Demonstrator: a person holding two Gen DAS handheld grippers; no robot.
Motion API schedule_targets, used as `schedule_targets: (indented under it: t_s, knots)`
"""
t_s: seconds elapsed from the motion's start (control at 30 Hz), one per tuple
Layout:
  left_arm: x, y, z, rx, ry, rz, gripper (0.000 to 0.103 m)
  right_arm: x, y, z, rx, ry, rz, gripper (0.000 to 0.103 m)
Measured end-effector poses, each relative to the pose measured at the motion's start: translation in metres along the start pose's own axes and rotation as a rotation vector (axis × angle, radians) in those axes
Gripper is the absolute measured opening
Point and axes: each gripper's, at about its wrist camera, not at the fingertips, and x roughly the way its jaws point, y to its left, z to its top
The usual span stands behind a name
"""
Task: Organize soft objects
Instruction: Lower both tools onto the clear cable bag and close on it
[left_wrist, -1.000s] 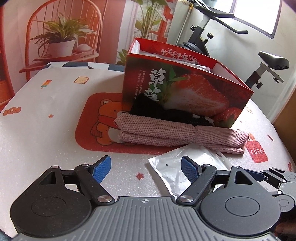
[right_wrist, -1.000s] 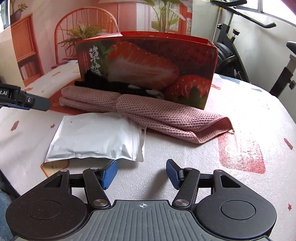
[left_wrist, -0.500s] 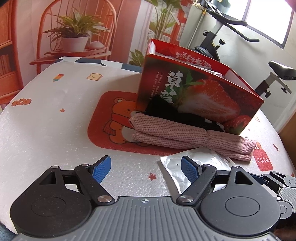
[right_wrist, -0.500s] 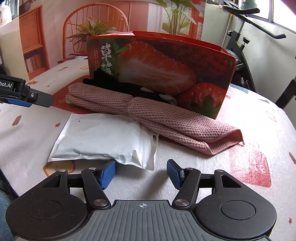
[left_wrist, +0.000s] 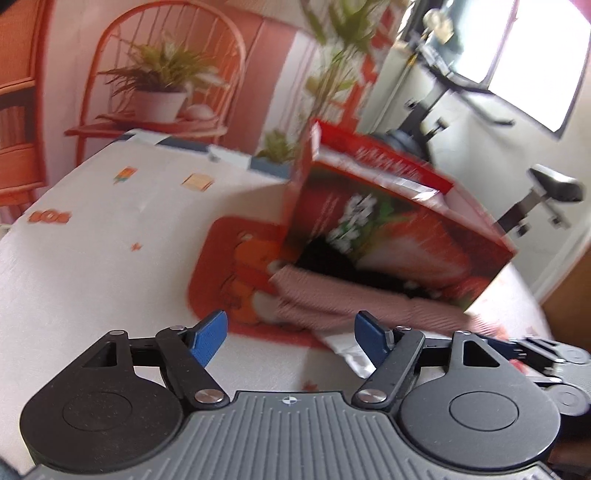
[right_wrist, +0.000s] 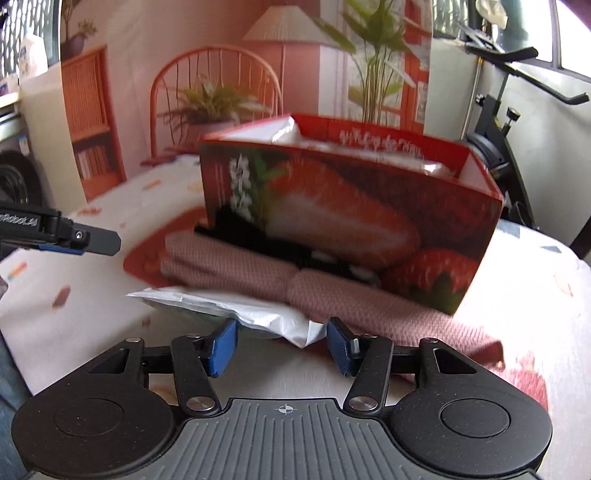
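As things lie now: both grippers hover low over the white printed bench (left_wrist: 92, 277), each looking at the front of the red cardboard box printed with strawberries (right_wrist: 351, 206), the landmark for every place below.
Left gripper (left_wrist: 290, 328): out in front of the box's left end; its jaws stand wide apart, have just been closing a little, and have nothing between them.
Red bear mat (left_wrist: 236, 258): flat on the bench under the box's left end.
Black soft item (right_wrist: 258, 240): tucked against the foot of the box front, toward its left, partly hidden.
Pink knitted towel roll (right_wrist: 258, 269): lying along the box front and touching it, long axis parallel to that front.
White foil pouch (right_wrist: 240, 310): flat on the bench one row further out from the box than the towel, its right corner reaching in between the right jaws.
Right gripper (right_wrist: 282, 341): in front of the box's middle; jaws partly apart and just been closing, the pouch corner between the blue pads with no pinch to be seen.
Deciding relation: the pouch lies straight ahead of the right jaws, while it sits off to the right of the left jaws, so the right hand is the nearer.
Likely step: gripping the pouch to carry it up and over into the open box.
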Motion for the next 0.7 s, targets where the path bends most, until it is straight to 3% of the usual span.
schedule_targets:
  t_s: [0.07, 0.2, 0.43, 0.7]
  knots:
    - [-0.004, -0.001, 0.004, -0.001, -0.024, -0.048, 0.077, 0.001, -0.003, 0.007, 0.019, -0.016, 0.009, 0.048]
    - [-0.004, -0.008, 0.005, 0.047, -0.043, -0.074, 0.077, 0.006, -0.011, 0.021, 0.074, -0.049, 0.016, 0.047]
    - [0.029, -0.018, 0.007, 0.138, 0.017, -0.098, 0.075, 0.019, -0.015, 0.036, 0.112, -0.070, 0.021, 0.047]
    - [0.075, -0.019, 0.011, 0.148, 0.089, -0.188, 0.067, 0.027, -0.019, 0.035, 0.129, -0.070, 0.051, 0.048]
